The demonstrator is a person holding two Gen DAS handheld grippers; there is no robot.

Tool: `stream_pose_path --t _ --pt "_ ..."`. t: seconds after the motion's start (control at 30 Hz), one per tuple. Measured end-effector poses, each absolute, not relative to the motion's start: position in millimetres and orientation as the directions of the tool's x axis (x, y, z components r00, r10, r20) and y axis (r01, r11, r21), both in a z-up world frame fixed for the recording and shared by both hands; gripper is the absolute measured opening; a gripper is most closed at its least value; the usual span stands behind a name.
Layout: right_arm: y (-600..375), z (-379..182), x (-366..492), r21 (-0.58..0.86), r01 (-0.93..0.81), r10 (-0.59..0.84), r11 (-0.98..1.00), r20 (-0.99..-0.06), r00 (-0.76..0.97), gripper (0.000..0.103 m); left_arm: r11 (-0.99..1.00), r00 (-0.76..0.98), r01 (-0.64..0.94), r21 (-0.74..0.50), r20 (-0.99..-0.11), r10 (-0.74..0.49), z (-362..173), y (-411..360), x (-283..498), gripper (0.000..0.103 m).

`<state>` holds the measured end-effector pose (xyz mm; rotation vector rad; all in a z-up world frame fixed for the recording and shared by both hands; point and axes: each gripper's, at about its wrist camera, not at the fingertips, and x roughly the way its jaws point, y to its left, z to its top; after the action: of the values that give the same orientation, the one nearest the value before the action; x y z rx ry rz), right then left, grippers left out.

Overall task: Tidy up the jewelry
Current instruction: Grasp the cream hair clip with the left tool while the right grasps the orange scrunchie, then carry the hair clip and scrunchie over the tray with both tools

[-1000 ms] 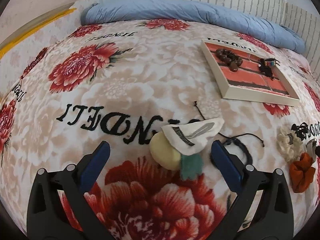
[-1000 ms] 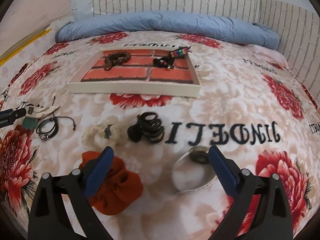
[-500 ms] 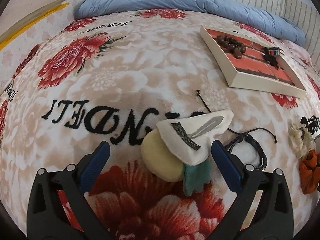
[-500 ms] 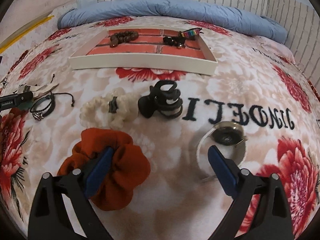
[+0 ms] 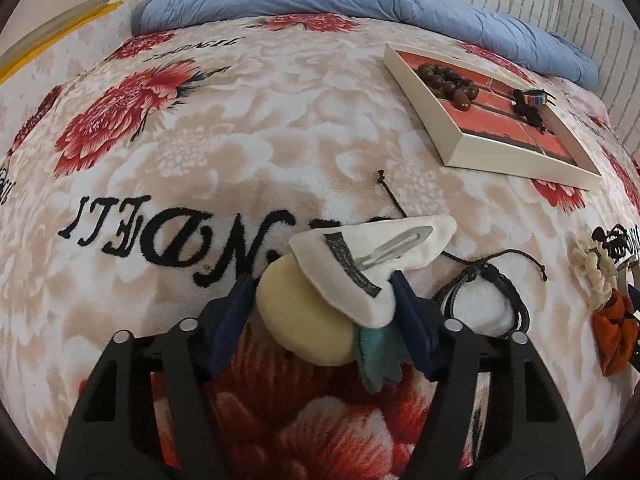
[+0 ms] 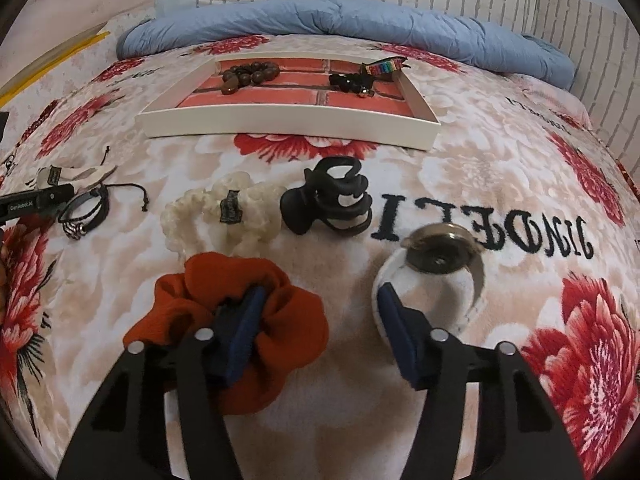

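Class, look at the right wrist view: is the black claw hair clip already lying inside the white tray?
No. The black claw hair clip lies on the floral blanket, in front of the white tray, whose near wall stands between them.

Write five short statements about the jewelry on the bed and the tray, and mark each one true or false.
1. The brown bead bracelet lies inside the white tray. True.
2. The black claw clip sits in the tray. False: it lies on the floral blanket, in front of the tray.
3. The orange scrunchie lies beside the cream scrunchie. True.
4. The left gripper is around the black cord bracelet. False: its closing jaws flank the felt hair clip; the bracelet lies beside them.
5. The tray is empty. False: it holds the beads, a black piece and a rainbow-striped piece.
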<state>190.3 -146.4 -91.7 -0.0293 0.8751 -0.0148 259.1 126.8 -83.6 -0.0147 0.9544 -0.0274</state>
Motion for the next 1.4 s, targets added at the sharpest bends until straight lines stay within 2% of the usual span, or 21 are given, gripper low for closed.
stream_pose_path --t 0.1,0.4,0.8,1.4 --pt "-146 -92 185 -0.033 0.005 -0.028 0.999 -0.761 0.648 0.054 0.999 0.582 0.022 -0.024 -0.812 -0.033 -83 126 258 0.059" --pt "-149 -89 169 -0.008 0.012 -0.014 1.000 -0.732 0.681 0.040 0.999 0.588 0.009 -0.053 -0.808 -0.049 -82 131 255 0.056" --pt "-166 -83 152 0.078 0.002 0.052 0.997 -0.684 0.728 0.042 0.998 0.603 0.001 -0.066 -0.796 -0.053 -83 133 250 0.056" --pt "-148 -72 151 0.035 -0.042 0.055 0.999 -0.660 0.749 0.041 0.995 0.611 0.006 -0.104 -0.787 -0.086 -83 139 250 0.055"
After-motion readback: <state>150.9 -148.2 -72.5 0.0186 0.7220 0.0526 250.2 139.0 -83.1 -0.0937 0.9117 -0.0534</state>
